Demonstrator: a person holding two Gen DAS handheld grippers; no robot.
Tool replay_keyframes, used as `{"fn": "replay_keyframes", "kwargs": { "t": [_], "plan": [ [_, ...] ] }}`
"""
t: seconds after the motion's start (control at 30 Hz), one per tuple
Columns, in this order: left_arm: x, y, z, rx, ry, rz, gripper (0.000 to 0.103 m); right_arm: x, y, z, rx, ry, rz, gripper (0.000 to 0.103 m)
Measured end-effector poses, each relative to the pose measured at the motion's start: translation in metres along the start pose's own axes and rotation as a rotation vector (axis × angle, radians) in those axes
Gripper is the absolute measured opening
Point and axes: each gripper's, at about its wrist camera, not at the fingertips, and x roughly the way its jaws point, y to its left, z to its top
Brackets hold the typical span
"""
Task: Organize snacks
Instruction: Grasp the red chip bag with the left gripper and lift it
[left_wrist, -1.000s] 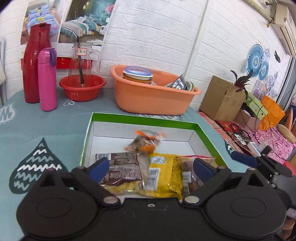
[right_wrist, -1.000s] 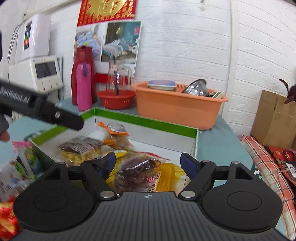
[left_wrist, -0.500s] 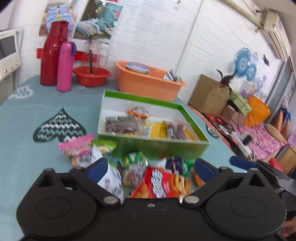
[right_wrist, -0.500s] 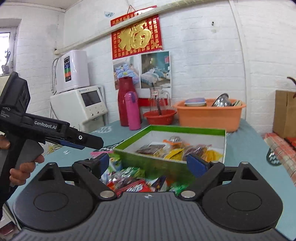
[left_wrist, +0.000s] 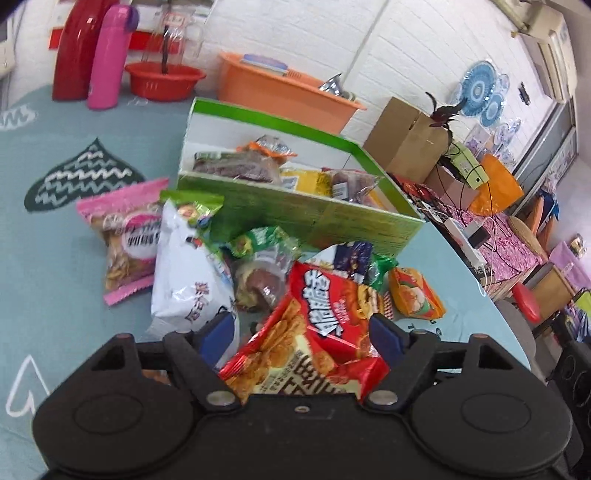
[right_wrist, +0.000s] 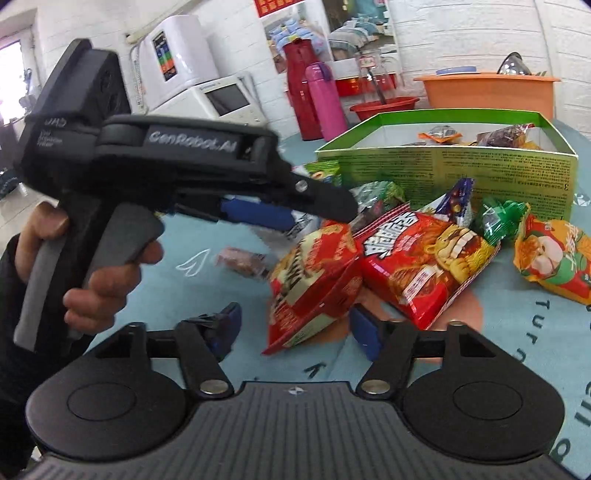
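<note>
Home: thermos flasks, washing-up basin

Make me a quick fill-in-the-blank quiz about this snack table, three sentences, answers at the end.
1. The open cardboard box holding sorted snacks is ____ on the outside.
2. Beside the tall red jug stands a slim ____ flask.
3. The metal bowl sits in an ____ plastic basin.

Missing words: green; pink; orange
</note>
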Motion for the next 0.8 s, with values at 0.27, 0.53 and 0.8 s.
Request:
{"fn": "replay_keyframes", "kwargs": {
  "t": [0.27, 0.53, 0.8],
  "plan": [
    [0.007, 0.023, -0.018, -0.109, 0.069, -0.14, 0.103, -0.021, -0.028, -0.002, 0.018, -0.011, -0.021, 0.074],
    [-0.007, 0.032, -0.026, -0.123, 0.062, -0.149, 0.093, -0.011, -0.021, 0.001, -0.026, -0.003, 0.021, 0.079],
    [-0.016, 0.007, -0.031, -0.04, 0.043, -0.148, 0.042, -0.009, -0.015, 0.005, -0.029, 0.01, 0.006, 0.058]
  ]
}}
